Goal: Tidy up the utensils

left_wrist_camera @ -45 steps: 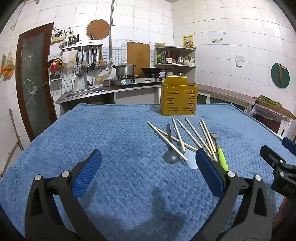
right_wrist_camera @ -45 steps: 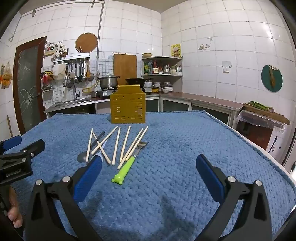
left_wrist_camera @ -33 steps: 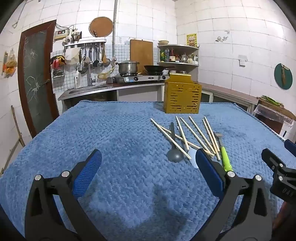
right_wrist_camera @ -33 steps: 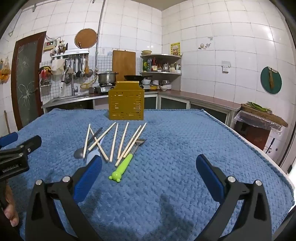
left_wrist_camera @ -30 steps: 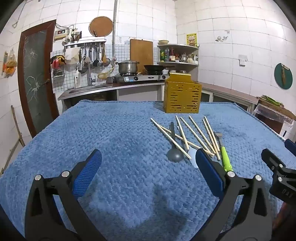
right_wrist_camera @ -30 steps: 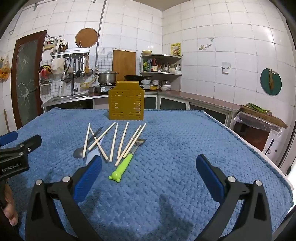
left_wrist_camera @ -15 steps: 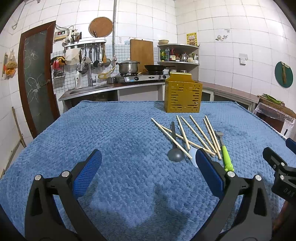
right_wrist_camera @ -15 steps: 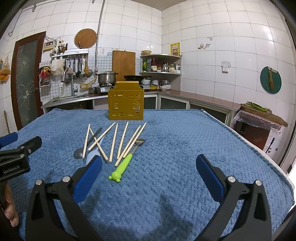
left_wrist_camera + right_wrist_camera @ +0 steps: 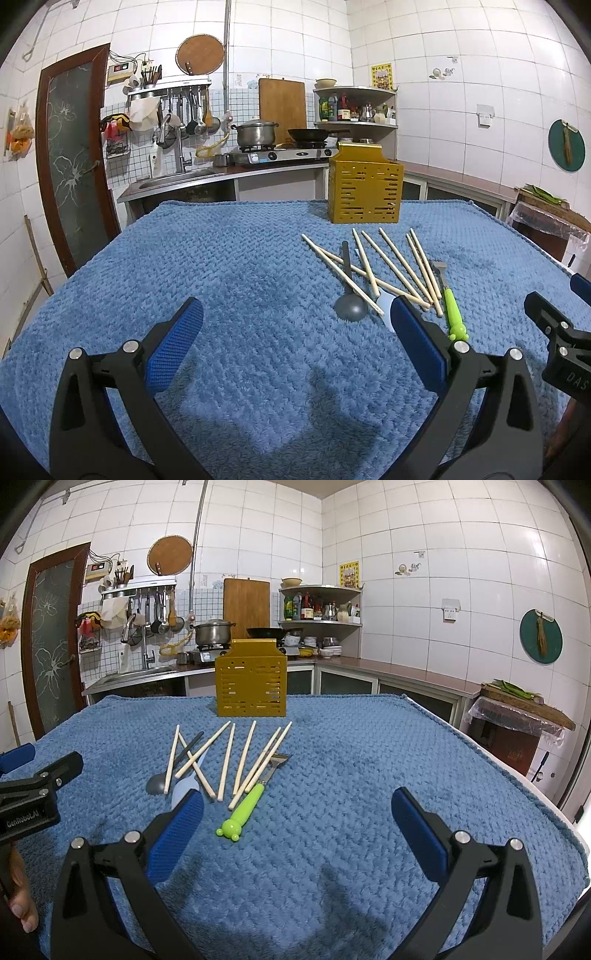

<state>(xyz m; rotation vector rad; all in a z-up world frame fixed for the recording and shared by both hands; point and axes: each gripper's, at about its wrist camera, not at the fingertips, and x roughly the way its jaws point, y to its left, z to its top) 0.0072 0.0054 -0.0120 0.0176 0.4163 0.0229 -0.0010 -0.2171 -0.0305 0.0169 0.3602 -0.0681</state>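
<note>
Several wooden chopsticks [image 9: 391,264] [image 9: 245,760] lie fanned out on the blue towel [image 9: 240,280] [image 9: 351,775]. Among them rest a dark grey spoon [image 9: 350,306] [image 9: 159,784], a pale spoon [image 9: 386,304] [image 9: 183,788] and a green-handled fork [image 9: 452,310] [image 9: 247,806]. A yellow slotted utensil holder [image 9: 364,186] [image 9: 251,679] stands upright behind them. My left gripper [image 9: 295,336] is open, low over the towel, left of the pile. My right gripper [image 9: 295,816] is open too, just short of the fork's handle. Nothing is between either pair of fingers.
The towel covers a table whose right edge [image 9: 517,775] drops off near a covered crate [image 9: 517,720]. A counter with sink [image 9: 177,177], stove and pot [image 9: 256,134] runs behind. A hand [image 9: 18,901] holds the left gripper at the right view's left edge.
Both grippers have stayed open and drifted only slightly; the view has levelled a little. The utensils have not moved.
</note>
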